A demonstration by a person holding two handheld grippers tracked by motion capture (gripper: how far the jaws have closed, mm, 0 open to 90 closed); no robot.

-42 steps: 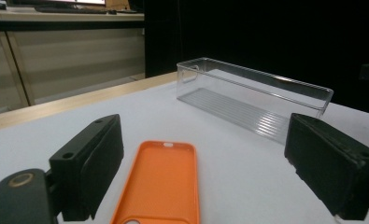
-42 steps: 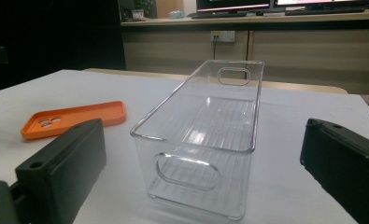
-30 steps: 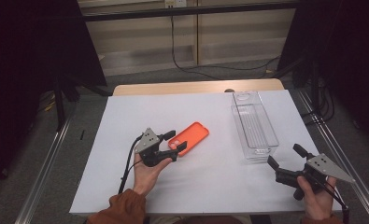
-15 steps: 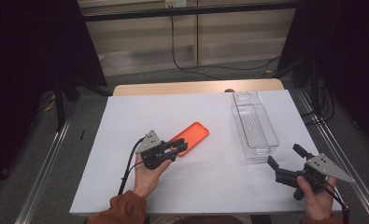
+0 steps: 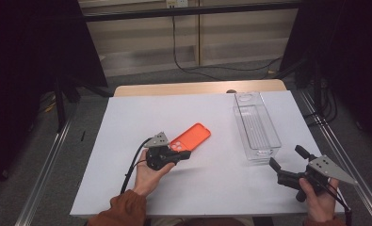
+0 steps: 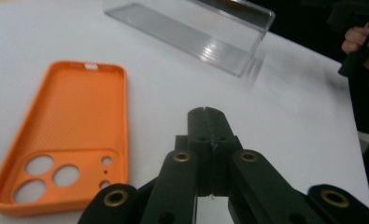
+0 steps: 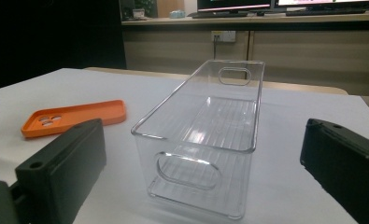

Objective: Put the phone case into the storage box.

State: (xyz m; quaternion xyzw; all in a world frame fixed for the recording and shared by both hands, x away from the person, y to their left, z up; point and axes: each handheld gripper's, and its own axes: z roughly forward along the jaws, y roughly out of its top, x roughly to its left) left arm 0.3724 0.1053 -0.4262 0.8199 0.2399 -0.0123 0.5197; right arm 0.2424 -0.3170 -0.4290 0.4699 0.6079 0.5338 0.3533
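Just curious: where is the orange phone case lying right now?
In the high view, the orange phone case lies mid-table, beside the shut left gripper, left of the clear plastic bin.

Overhead light hits the white desk [image 5: 127,141] evenly, surroundings fall to near black on both sides in the high view. Glare streaks on the clear bin [image 6: 210,44] in the left gripper view, its far end soft and smeared. Right gripper view: near jaws blurred, background slightly soft, shadows faint.

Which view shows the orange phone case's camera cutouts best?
The left gripper view: the orange phone case lies close, its cutouts plain. The high view has it small and partly hidden; the right gripper view sees it edge-on.
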